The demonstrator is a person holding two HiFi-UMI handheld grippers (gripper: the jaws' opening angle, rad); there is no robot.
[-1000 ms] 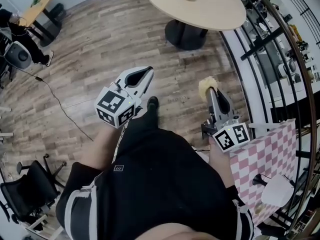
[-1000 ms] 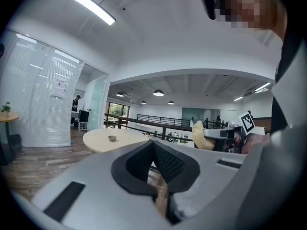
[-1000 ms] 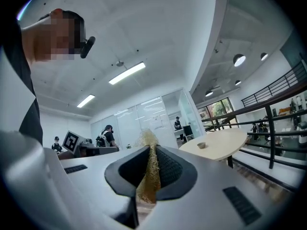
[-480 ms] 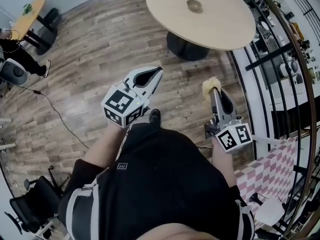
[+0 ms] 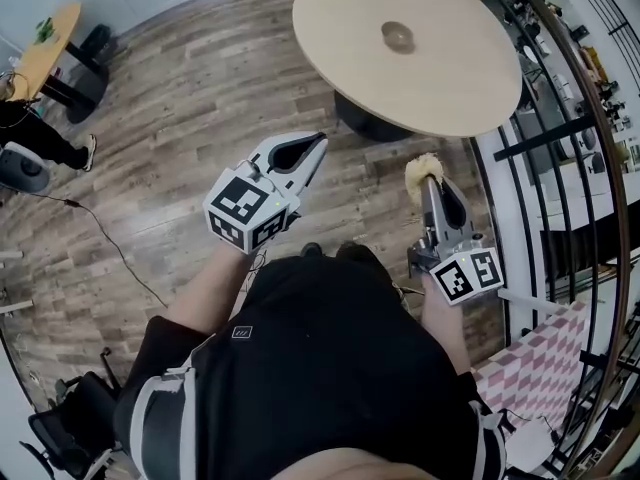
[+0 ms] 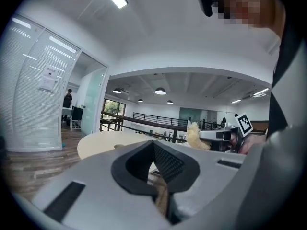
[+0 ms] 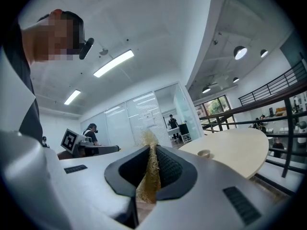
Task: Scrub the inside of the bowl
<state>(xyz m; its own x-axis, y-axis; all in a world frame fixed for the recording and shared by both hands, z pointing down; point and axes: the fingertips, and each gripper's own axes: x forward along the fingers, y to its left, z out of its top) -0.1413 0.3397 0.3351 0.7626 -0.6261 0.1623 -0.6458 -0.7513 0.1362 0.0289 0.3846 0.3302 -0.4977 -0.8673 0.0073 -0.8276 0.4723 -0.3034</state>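
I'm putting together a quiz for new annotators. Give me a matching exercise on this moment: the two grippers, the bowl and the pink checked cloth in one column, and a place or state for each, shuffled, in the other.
Things:
1. left gripper
2. right gripper
3. bowl
4. pink checked cloth

Places or states:
A. on the round table
B. shut on the straw-coloured scrubber
C. shut, with nothing between the jaws
D. low at the right of the head view

Pairs: 1-C, 2-B, 3-A, 4-D.
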